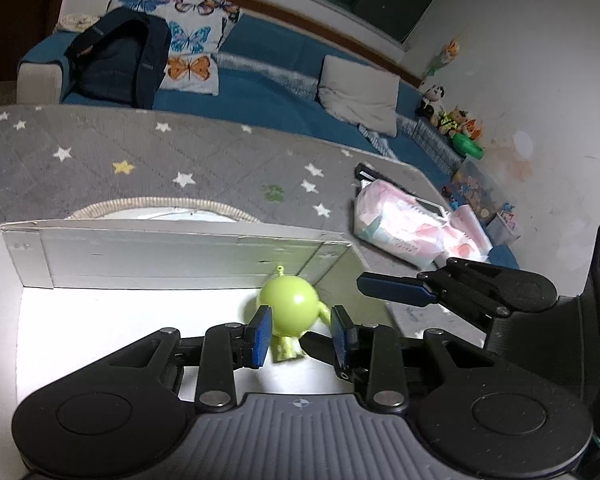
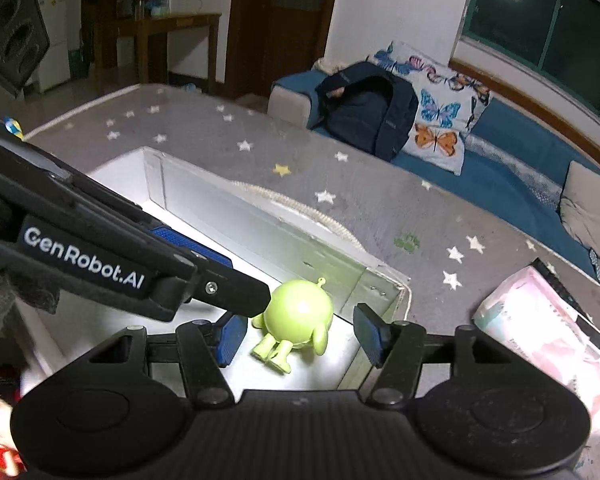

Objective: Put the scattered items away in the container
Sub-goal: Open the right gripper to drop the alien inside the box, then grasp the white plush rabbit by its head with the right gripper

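- A round lime-green plastic toy figure (image 1: 290,312) lies inside the white cardboard box (image 1: 140,256), near its far right corner.
- The left gripper (image 1: 300,334) straddles the figure, blue pads spread and not touching it.
- The right gripper (image 2: 298,334) hangs alongside, jaws wide, holding nothing.

The left gripper (image 1: 302,335) is matte black, with round discs either side of a ribbed grey centre plate, silver pivot screws, and blue ribbed pads (image 1: 261,337). The right gripper (image 2: 300,338) has the same black linkages and blue pads (image 2: 231,340); white "GenRobot.AI" lettering marks the left one's side
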The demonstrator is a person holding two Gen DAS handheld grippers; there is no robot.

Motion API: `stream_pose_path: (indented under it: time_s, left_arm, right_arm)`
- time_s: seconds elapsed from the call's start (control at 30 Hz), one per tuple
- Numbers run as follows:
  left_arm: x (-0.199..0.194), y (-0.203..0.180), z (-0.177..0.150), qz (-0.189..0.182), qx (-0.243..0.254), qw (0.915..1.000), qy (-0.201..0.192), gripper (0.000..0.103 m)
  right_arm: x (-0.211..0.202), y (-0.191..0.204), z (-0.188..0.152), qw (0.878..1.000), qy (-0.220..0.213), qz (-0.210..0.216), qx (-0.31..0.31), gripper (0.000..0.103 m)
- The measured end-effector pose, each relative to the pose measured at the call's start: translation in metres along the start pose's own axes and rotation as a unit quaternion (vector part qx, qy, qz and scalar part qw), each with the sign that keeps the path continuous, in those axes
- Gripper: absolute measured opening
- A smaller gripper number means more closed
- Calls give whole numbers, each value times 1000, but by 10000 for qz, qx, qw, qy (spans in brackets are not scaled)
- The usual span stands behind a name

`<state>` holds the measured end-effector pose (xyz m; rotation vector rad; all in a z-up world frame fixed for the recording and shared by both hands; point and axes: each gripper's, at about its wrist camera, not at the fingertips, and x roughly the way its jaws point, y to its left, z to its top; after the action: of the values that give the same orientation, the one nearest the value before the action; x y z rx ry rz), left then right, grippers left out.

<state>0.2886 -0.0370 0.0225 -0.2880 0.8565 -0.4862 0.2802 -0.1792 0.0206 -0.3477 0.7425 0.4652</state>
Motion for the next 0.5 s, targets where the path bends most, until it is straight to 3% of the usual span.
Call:
stream_pose_path:
  time_s: [0.5]
  left_arm:
    - [-69, -40, -53, -140, 345, 9985, -404, 34]
  right_arm:
    - [-102, 41, -53, 9970, -727, 144, -221, 60]
